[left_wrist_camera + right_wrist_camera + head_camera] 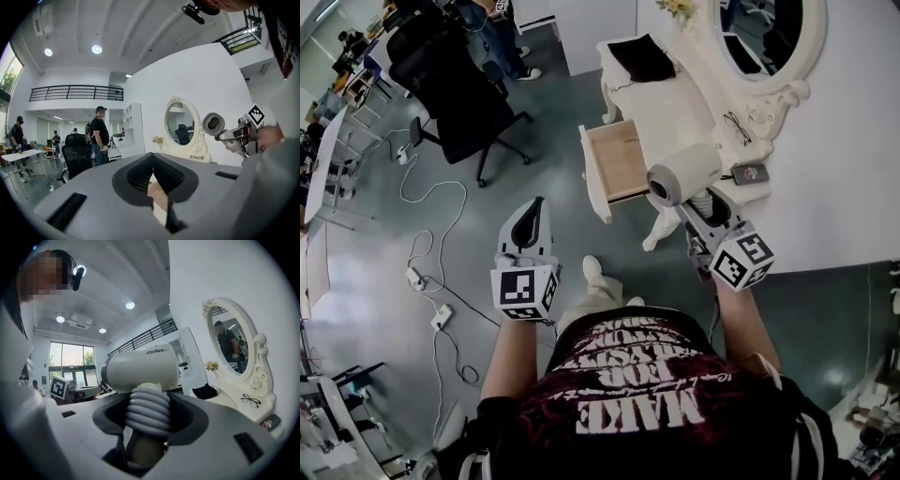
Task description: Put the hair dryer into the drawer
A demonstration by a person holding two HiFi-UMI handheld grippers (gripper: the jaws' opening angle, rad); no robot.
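A white hair dryer (684, 173) with a ribbed grey handle hangs in the air beside the white dressing table (675, 108). My right gripper (701, 211) is shut on that handle. In the right gripper view the hair dryer (140, 369) fills the middle, its handle clamped between the dark pads (185, 416). The table's wooden drawer (617, 164) stands pulled out, just left of the dryer's barrel. My left gripper (531, 214) hovers over the floor to the left of the drawer, shut, with nothing in it. The left gripper view shows the hair dryer (213, 124) at the right.
On the tabletop lie a black cloth (642, 56), a pair of glasses (736, 125) and a small dark gadget (750, 173) under the oval mirror (769, 37). A black office chair (459, 94) and loose cables (431, 272) occupy the floor at left. People stand further back.
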